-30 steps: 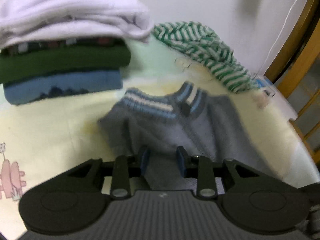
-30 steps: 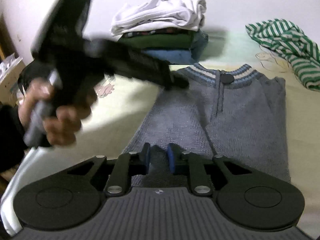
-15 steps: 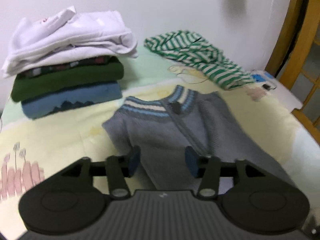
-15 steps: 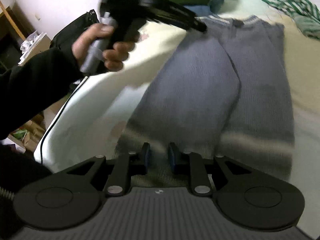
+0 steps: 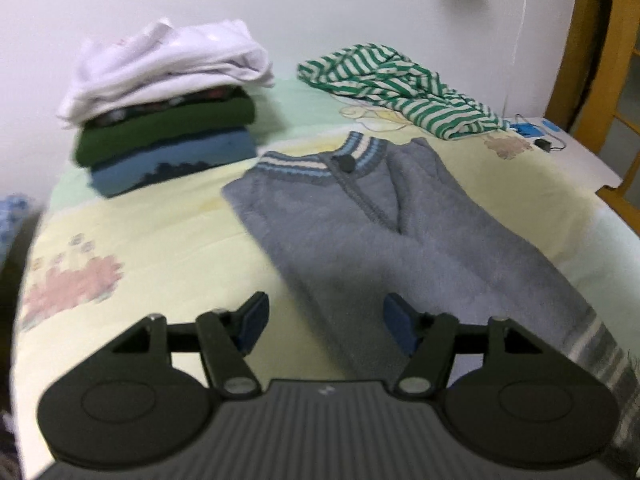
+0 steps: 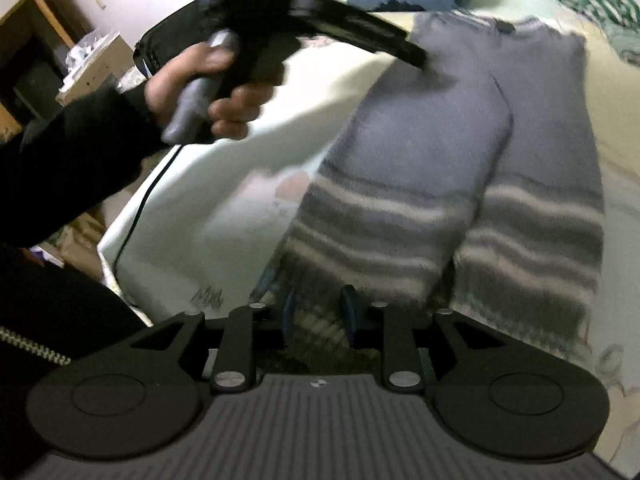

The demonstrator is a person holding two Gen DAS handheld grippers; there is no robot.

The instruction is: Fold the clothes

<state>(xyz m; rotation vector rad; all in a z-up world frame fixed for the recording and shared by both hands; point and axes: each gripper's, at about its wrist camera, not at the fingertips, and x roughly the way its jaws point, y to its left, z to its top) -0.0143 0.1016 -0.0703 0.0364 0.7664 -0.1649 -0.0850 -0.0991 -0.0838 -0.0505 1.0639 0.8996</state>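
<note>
Grey sweater [image 5: 384, 240] laid flat on the bed [image 5: 160, 232], collar at the far end, striped hem at the near end; its two sides are folded inward so that they meet along the middle. Left gripper [image 5: 325, 322] hovers above the near left part of the sweater, its blue-padded fingers [image 5: 252, 320] spread wide apart and holding nothing. Right gripper [image 6: 318, 314] sits at the near hem, fingers [image 6: 349, 312] drawn close together with the striped, fringed edge of the sweater [image 6: 440, 168] between them; motion blur hides the exact contact. In the right wrist view the person's left hand [image 6: 200, 88], in a black sleeve [image 6: 68, 160], grips the handle of the left gripper above the sweater's left edge. Far left on the bed: a stack of folded clothes [image 5: 168, 108], white on top, green and blue below. Far right: a crumpled green-and-white striped garment [image 5: 396, 84].
</note>
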